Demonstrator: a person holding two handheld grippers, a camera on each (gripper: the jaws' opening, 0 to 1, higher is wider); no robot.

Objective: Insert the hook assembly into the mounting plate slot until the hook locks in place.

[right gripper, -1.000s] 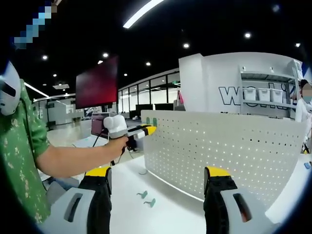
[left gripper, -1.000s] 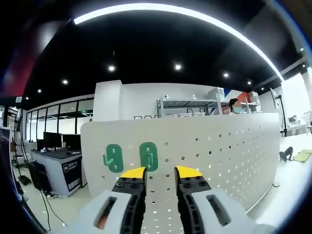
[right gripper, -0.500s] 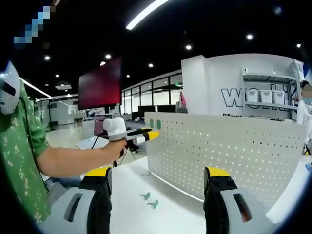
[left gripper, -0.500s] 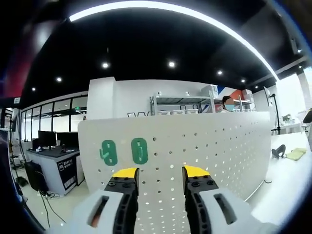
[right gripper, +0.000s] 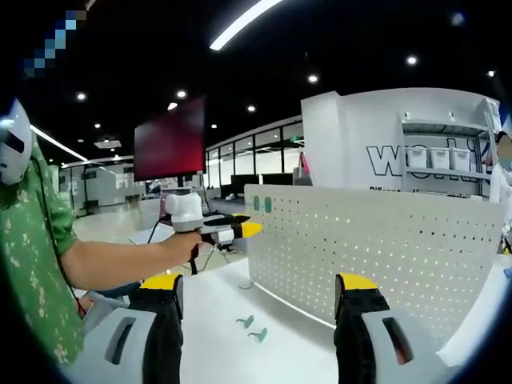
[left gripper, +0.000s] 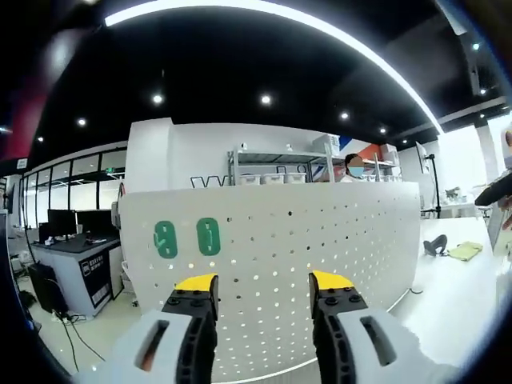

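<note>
In the left gripper view, the left gripper [left gripper: 264,282] rises from the bottom centre with its yellow-tipped jaws spread apart and nothing between them. Behind the tips a white perforated mounting plate [left gripper: 320,240] stands upright across the middle of the frame. Two green hooks [left gripper: 186,238] sit side by side on its upper left part, above and to the left of the left jaw tip. At the far right edge a yellowish object [left gripper: 466,251] lies on the white table [left gripper: 456,296].

In the right gripper view, the right gripper [right gripper: 260,282] comes up from the bottom with its jaws released and wide apart, holding nothing. The mounting plate [right gripper: 384,248] stands right of centre, the two green hooks [right gripper: 262,205] small at its upper left corner. The left gripper [right gripper: 250,230], held in the person's hand [right gripper: 186,246], reaches in from the left, its yellow tips near the plate's left edge; from here I cannot tell its jaw gap. Two loose green hooks [right gripper: 251,328] lie on the white table [right gripper: 216,320] at lower centre, between the jaws. A green patterned sleeve [right gripper: 36,264] fills the left edge.
</note>
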